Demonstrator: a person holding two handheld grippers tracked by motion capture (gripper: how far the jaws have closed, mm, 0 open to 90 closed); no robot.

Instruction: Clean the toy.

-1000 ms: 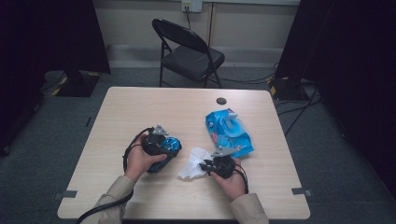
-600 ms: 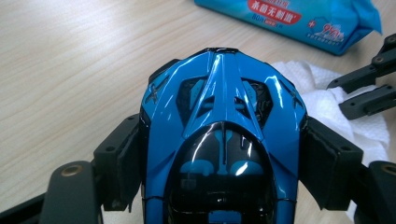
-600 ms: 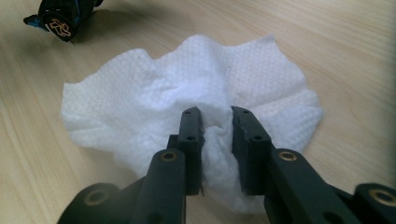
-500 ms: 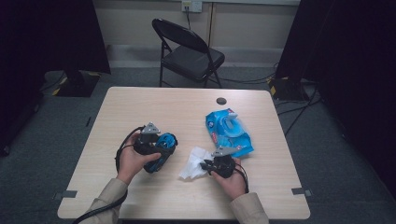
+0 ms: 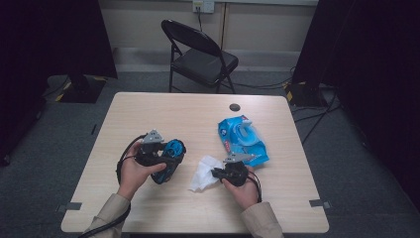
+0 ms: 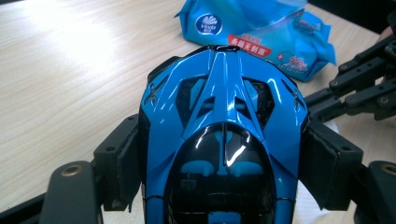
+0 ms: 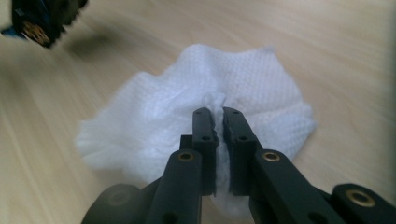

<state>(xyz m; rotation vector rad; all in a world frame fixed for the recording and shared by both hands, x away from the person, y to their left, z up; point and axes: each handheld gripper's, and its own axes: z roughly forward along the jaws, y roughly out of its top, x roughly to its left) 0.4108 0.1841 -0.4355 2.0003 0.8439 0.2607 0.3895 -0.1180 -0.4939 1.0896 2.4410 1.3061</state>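
Note:
A glossy blue and black toy car (image 6: 224,121) sits between the pads of my left gripper (image 6: 224,140), which is shut on its sides. In the high view that gripper (image 5: 167,157) holds the car (image 5: 172,148) just above the table, left of centre. A crumpled white wipe (image 7: 187,107) lies on the table. My right gripper (image 7: 219,114) has just been closing, and its jaws now pinch a fold of the wipe. In the high view the right gripper (image 5: 215,173) is at the wipe's (image 5: 203,173) right edge.
A blue pack of wet wipes (image 5: 242,139) with its flap lifted lies just beyond my right hand, and it is also in the left gripper view (image 6: 261,32). A small black round thing (image 5: 235,107) sits near the table's far edge. A folding chair (image 5: 200,54) stands behind the table (image 5: 148,114).
My left hand has carried the toy car a little to the left and upward. The right hand has stayed at the wipe.

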